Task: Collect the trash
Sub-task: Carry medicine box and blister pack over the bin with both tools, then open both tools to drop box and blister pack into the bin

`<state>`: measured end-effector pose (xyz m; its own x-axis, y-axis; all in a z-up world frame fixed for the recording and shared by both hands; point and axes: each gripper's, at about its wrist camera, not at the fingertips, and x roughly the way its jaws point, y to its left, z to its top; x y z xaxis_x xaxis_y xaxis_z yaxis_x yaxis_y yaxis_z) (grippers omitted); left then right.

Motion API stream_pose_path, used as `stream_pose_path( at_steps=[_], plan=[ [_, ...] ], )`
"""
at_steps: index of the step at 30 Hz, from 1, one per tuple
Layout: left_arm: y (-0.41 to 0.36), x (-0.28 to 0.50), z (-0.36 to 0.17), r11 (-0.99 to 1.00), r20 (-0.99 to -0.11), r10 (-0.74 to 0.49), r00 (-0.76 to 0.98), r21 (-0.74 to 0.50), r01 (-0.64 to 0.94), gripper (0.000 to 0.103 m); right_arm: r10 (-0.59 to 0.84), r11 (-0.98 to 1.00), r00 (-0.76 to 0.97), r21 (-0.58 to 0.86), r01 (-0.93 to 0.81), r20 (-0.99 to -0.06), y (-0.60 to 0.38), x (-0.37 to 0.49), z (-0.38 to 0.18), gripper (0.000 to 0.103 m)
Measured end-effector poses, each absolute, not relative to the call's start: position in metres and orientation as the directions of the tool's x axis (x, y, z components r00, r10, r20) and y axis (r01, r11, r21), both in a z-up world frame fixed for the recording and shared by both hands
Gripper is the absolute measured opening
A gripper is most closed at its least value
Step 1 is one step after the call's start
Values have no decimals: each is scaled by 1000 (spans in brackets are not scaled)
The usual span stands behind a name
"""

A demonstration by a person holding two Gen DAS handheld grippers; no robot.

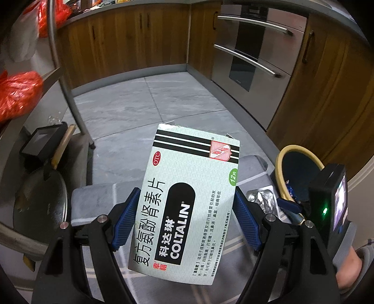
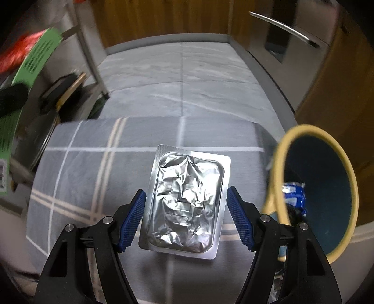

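Gripping two light trash items above the plaid cushion.
Left tool clamping stiff, crushable medicine box by side edges; right tool pinching thin, slippery foil blister pack likewise, bin waiting near right.

The medicine box sits between the two fingers of the left gripper, reaching forward past their tips, above the padded stool. To this gripper's right lie the blister pack and, further right, the bin. To its left is a pan lid.

In the right wrist view the blister pack sits between the fingers of the right gripper, over the stool. The bin stands to the right, with a wrapper inside. Cabinets stand ahead, beyond the floor.
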<state>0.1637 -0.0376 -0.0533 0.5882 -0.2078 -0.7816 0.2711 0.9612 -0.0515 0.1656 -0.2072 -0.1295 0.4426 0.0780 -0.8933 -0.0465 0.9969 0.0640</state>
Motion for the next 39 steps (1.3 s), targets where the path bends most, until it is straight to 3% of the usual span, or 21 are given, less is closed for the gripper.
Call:
stream_pose_path(
  at_steps=[9,17,27,39],
  plan=[
    [-77,176,-65,947,-799,-225,558,-45,318,76,43,983,447,117,141,-893,-293,184,-104,72],
    [-125,175,-79,908,-819,-268,507,-38,418,76,-17,982,453,70,174,-892,-361,191,-68,72],
    [-173,172,-97,831,-819,-405,407,-143,538,76,-26,943,433,122,310,-901,-424,200,-88,72],
    [-198,168,-112,750,-778,-495,386,-160,641,77,-66,919,437,117,378,-897,-455,209,-93,72]
  ],
)
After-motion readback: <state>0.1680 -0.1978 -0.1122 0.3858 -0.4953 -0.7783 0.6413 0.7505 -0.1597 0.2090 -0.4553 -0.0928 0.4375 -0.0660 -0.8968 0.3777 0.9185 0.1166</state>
